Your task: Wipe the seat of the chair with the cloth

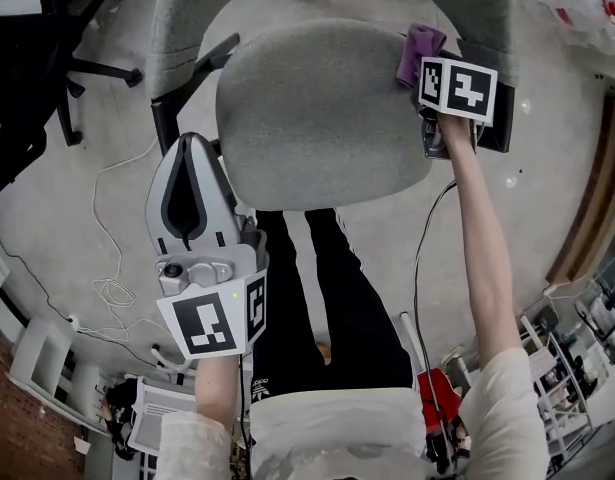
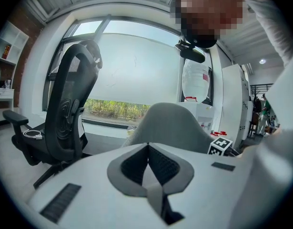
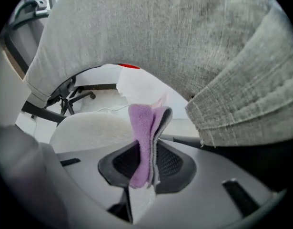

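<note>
The grey fabric chair seat (image 1: 322, 118) lies in front of me, its backrest (image 1: 182, 8) rising behind it. My right gripper (image 1: 429, 68) is at the seat's far right edge, shut on a folded purple cloth (image 1: 419, 48) that sticks out past its marker cube. In the right gripper view the cloth (image 3: 145, 137) stands pinched between the jaws, with grey chair fabric (image 3: 160, 42) close above. My left gripper (image 1: 192, 146) hovers off the seat's near left corner, its jaws shut on nothing. In its own view the left gripper (image 2: 147, 146) points at the grey chair (image 2: 170, 123).
A black office chair (image 1: 47, 38) stands on the floor at the far left, also large in the left gripper view (image 2: 70, 109). White cables (image 1: 112, 288) trail on the floor at left. My legs in black trousers (image 1: 327, 298) are just below the seat. Shelving (image 1: 577, 368) sits at the lower right.
</note>
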The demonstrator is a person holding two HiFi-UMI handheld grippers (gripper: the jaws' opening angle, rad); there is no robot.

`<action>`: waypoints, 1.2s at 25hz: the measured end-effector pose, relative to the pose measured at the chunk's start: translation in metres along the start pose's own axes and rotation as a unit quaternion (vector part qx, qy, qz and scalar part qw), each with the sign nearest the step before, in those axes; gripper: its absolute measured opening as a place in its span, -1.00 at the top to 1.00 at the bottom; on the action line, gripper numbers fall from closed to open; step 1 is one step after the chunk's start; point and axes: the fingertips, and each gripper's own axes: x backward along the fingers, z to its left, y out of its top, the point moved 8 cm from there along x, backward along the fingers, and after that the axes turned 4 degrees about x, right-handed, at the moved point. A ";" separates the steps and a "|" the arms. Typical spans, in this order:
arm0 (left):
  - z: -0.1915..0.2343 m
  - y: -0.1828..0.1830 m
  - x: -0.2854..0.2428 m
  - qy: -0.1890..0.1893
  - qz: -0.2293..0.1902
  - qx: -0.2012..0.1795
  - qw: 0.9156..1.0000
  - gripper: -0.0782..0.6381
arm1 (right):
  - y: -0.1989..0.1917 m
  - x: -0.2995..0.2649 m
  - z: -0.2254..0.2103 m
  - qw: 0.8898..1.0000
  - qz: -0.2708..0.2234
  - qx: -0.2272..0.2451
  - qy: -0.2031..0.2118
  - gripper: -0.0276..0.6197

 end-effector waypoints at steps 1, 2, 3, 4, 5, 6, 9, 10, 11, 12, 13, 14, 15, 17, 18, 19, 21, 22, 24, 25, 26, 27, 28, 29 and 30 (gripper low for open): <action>0.001 0.002 0.001 0.003 -0.002 0.000 1.000 0.75 | 0.000 0.006 0.004 1.000 -0.008 0.000 0.007 0.64; 0.002 0.004 0.003 0.004 -0.004 0.000 1.000 0.75 | 0.000 0.013 0.009 1.000 -0.016 -0.001 0.017 0.64; 0.003 0.006 0.004 0.005 -0.006 -0.002 1.000 0.75 | 0.000 0.021 0.015 0.999 -0.025 -0.005 0.032 0.64; 0.005 0.008 0.005 0.006 -0.008 -0.004 1.000 0.75 | 0.000 0.028 0.024 0.998 -0.033 -0.010 0.051 0.64; 0.007 0.009 0.007 0.008 -0.010 -0.005 1.000 0.75 | -0.001 0.034 0.036 0.996 -0.040 -0.016 0.074 0.64; 0.009 0.011 0.009 0.012 -0.013 -0.006 1.000 0.75 | -0.002 0.040 0.050 0.994 -0.044 -0.021 0.100 0.64; 0.014 0.013 0.014 0.024 -0.018 -0.005 1.000 0.75 | -0.009 0.048 0.107 0.981 -0.042 -0.029 0.189 0.64; 0.015 0.013 0.015 0.028 -0.019 -0.005 0.999 0.75 | -0.013 0.048 0.130 0.974 -0.035 -0.030 0.220 0.64; 0.016 0.012 0.016 0.033 -0.019 -0.005 0.999 0.75 | -0.019 0.046 0.154 0.967 -0.024 -0.032 0.251 0.64; 0.016 0.011 0.016 0.037 -0.018 -0.007 0.999 0.75 | -0.025 0.043 0.178 0.959 -0.010 -0.035 0.281 0.64; 0.016 0.011 0.017 0.040 -0.018 -0.008 0.999 0.75 | -0.032 0.040 0.202 0.950 0.007 -0.039 0.310 0.64; 0.017 0.010 0.019 0.042 -0.018 -0.009 0.999 0.75 | -0.039 0.038 0.224 0.941 0.022 -0.042 0.334 0.64; 0.018 0.009 0.020 0.044 -0.019 -0.009 0.999 0.75 | -0.046 0.035 0.243 0.935 0.034 -0.039 0.351 0.64; 0.020 0.007 0.023 0.046 -0.020 -0.008 0.999 0.75 | -0.057 0.030 0.273 0.932 0.046 -0.013 0.360 0.64; 0.021 0.005 0.024 0.048 -0.020 -0.007 0.999 0.75 | -0.062 0.027 0.283 0.932 0.051 0.006 0.358 0.64; 0.022 0.003 0.025 0.050 -0.019 -0.005 0.999 0.75 | -0.067 0.024 0.292 0.933 0.056 0.024 0.355 0.64; 0.023 0.001 0.027 0.053 -0.017 -0.002 0.998 0.75 | -0.074 0.020 0.304 0.933 0.058 0.051 0.351 0.63; 0.023 0.000 0.029 0.053 -0.017 -0.001 0.998 0.75 | -0.075 0.018 0.308 0.934 0.054 0.059 0.349 0.63; 0.024 -0.001 0.031 0.051 -0.017 -0.001 0.999 0.75 | -0.074 0.014 0.314 0.935 0.047 0.063 0.346 0.64; 0.024 -0.002 0.032 0.050 -0.016 0.000 0.999 0.75 | -0.073 0.012 0.316 0.936 0.046 0.061 0.345 0.63; 0.024 -0.004 0.033 0.049 -0.015 0.000 0.999 0.75 | -0.073 0.009 0.318 0.937 0.046 0.062 0.342 0.64; 0.025 -0.006 0.034 0.049 -0.014 0.001 0.999 0.75 | -0.073 0.006 0.319 0.937 0.046 0.064 0.339 0.64; 0.025 -0.008 0.034 0.048 -0.013 0.001 0.999 0.75 | -0.072 0.003 0.320 0.938 0.048 0.067 0.338 0.64; 0.026 -0.010 0.035 0.049 -0.011 0.001 0.999 0.75 | -0.072 0.001 0.320 0.937 0.051 0.068 0.338 0.64; 0.026 -0.012 0.035 0.049 -0.009 0.001 0.999 0.75 | -0.072 -0.001 0.320 0.936 0.053 0.068 0.340 0.64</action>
